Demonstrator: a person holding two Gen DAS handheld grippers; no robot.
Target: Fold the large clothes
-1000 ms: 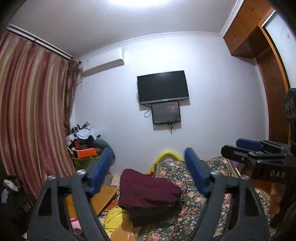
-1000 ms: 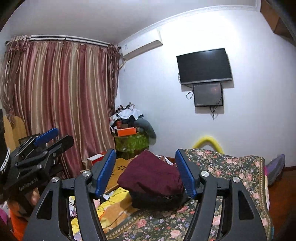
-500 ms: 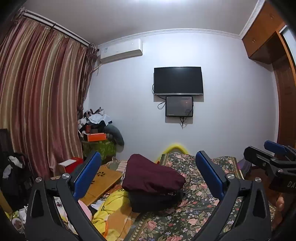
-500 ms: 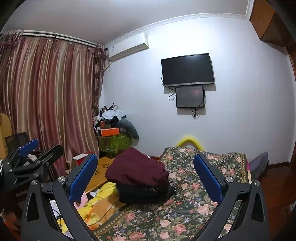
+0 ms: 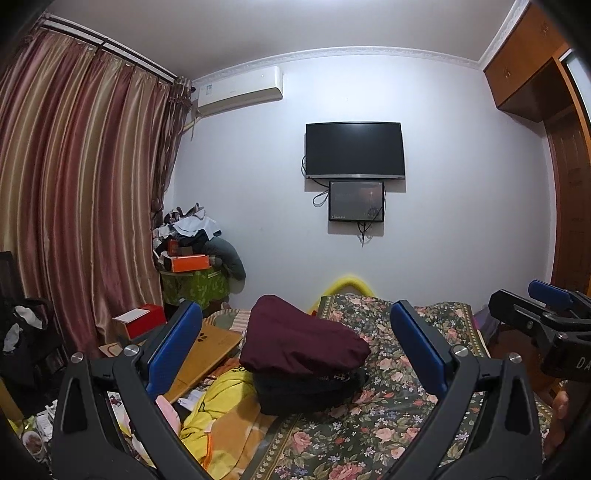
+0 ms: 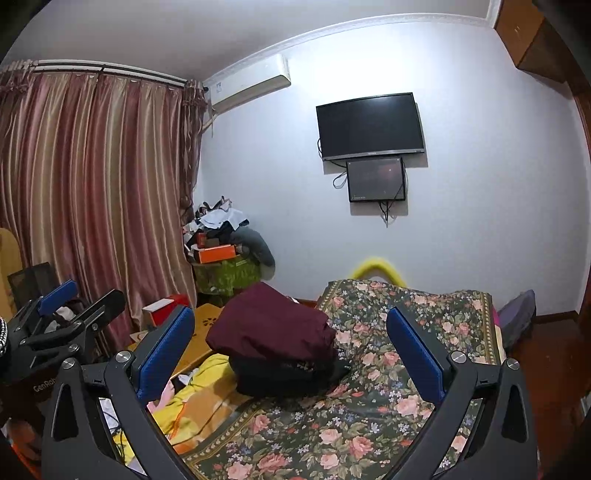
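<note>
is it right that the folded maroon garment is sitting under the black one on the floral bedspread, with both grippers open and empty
Not quite. The maroon garment lies on top of the black one, not under it; the left wrist view shows this, and the right wrist view agrees. The rest holds: the stack sits on the floral bedspread, and the left gripper and right gripper are open and empty.

The room is evenly lit from overhead; the ceiling [image 5: 258, 26] above the left gripper [image 5: 295, 350] glows brightest, washing the wall [image 6: 280, 155] ahead of both grippers pale and faintly bluish. The television [image 5: 354, 149] throws a soft shadow onto that wall. Straight ahead, things look sharp. Toward the edges the curtain [image 5: 74, 192] and cupboard [image 5: 524, 62] bow strongly, and the corners fall into black. The yellow tube [image 6: 376, 267] beyond the right gripper [image 6: 291, 347] looks hazy.
</note>
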